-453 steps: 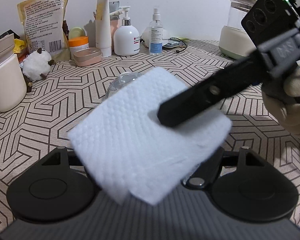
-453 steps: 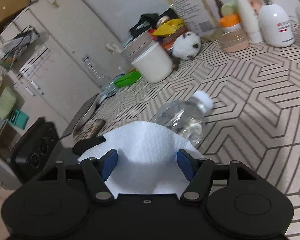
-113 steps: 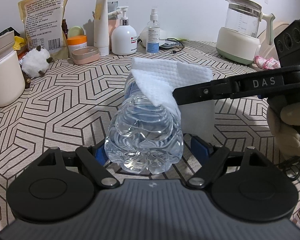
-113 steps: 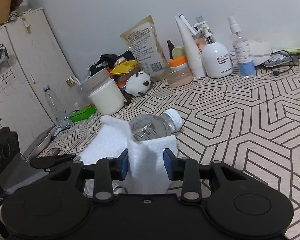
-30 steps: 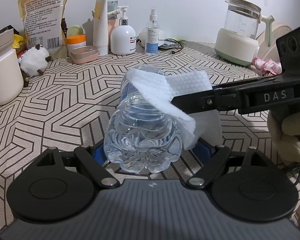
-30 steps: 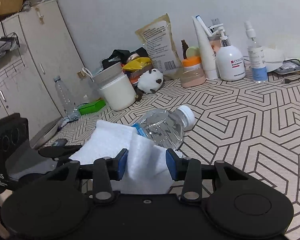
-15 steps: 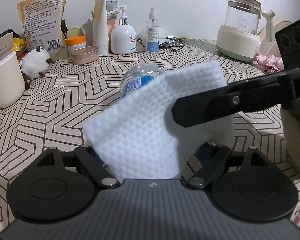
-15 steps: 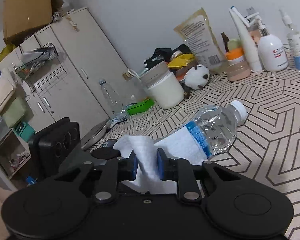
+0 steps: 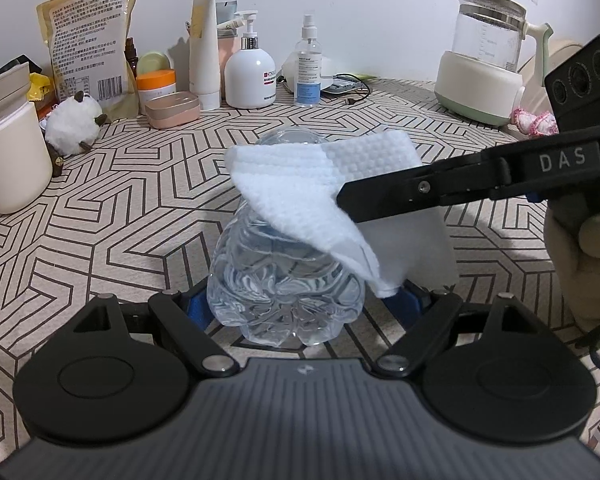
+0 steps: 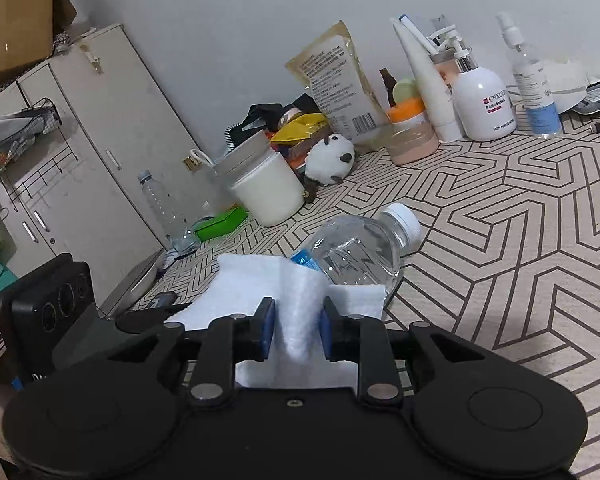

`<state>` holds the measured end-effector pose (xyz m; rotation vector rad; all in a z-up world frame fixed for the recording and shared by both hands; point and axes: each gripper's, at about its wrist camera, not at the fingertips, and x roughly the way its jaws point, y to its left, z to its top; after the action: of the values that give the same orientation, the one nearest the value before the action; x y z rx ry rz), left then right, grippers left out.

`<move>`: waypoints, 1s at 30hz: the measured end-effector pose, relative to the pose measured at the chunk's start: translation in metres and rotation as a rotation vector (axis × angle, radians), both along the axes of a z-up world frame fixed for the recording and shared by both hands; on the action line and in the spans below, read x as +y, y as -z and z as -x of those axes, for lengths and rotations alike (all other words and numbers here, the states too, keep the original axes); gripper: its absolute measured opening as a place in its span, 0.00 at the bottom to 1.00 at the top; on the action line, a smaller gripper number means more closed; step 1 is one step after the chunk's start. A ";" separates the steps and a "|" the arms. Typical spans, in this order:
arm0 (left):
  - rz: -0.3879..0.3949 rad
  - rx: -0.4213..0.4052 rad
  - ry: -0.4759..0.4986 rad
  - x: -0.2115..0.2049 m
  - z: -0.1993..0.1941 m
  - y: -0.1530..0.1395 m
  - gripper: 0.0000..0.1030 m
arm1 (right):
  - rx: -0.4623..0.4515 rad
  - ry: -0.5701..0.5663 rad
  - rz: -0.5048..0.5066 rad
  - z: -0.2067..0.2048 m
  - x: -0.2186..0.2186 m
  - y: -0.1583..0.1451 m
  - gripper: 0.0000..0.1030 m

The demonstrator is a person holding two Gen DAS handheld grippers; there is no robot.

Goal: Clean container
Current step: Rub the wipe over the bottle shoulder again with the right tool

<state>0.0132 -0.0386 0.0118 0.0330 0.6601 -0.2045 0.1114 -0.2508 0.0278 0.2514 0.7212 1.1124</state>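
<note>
We had the clear plastic bottle (image 9: 286,280) lying on its side on the patterned counter (image 9: 112,216), its base toward us between the blue pads of our left tool (image 9: 302,306), its white cap (image 10: 402,216) pointing away toward the far clutter of jars and pump bottles. The left tool stood about half open, both pads against the bottle's base end, pinning it in place.

Our right tool (image 10: 296,330) came in from the right with the folded white cloth (image 9: 324,200) draped over the top and right side of the bottle. Its jaws were opening slightly, a bunched fold of cloth between the pads (image 10: 267,330); the pads seemed barely to press it.

We judged the bottle light, thin-walled and smooth: it would dent under a hard squeeze and roll or slide easily on the counter. The ribbed base looked like the stiffest place to hold, so the left grip suited it. The cloth was soft and limp, best held by a thick fold, or it might slip out during a wipe.
</note>
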 end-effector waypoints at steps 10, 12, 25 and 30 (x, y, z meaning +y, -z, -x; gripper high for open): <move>0.008 -0.003 -0.005 0.005 0.000 0.001 0.82 | 0.016 -0.003 -0.017 -0.003 0.000 0.002 0.29; 0.017 -0.003 -0.005 0.005 0.000 0.001 0.83 | 0.006 0.009 -0.009 -0.003 0.001 0.001 0.29; 0.019 -0.001 -0.002 0.004 0.000 0.001 0.84 | 0.004 -0.011 -0.012 -0.001 0.002 0.001 0.29; 0.021 -0.001 -0.002 0.004 0.000 0.001 0.84 | 0.013 -0.048 -0.042 0.001 0.004 -0.001 0.31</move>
<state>0.0129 -0.0342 0.0112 0.0119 0.6573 -0.2090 0.1106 -0.2469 0.0290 0.2787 0.7194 1.1734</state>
